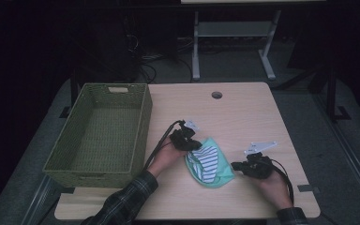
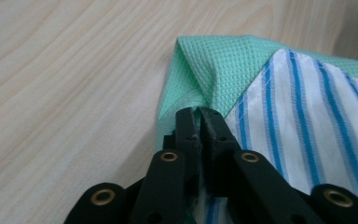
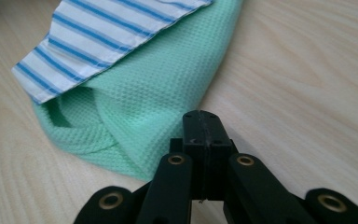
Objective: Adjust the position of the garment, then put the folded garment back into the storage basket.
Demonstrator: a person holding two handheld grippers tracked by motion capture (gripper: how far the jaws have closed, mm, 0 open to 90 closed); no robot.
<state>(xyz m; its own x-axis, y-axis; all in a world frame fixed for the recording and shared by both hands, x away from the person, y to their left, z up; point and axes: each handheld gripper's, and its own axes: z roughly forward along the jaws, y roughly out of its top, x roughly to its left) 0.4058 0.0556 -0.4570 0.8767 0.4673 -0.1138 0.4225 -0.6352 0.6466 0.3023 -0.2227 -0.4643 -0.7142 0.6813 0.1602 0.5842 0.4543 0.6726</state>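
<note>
Green wicker, a deep basket, fills the left of the table in the high view. Right of it, near the front edge, lies a mint-green waffle cloth with a blue-striped white cloth bunched on top. The left gripper sits at the pile's upper left corner; the right gripper rests just beside its right edge. Both hands come in from the bottom.

From the left gripper view, the jaws stand nearly together, a thin slit between them, with the tips at a fold of the green cloth where it meets the striped cloth. Fabric looks caught at the tips, so I read it as a light pinch on the green corner, though it may be about to let go.

From the right gripper view, the jaws are clenched tight on nothing, tips over bare wood just off the green cloth's rounded edge. The striped cloth lies across the far side.

My guess is that this is the step of gathering or folding the pile, likely bound for the basket. Next, the right gripper would need to spread its jaws, slide onto the near edge and bite both layers, so the pile lifts evenly rather than trailing from one corner.
</note>
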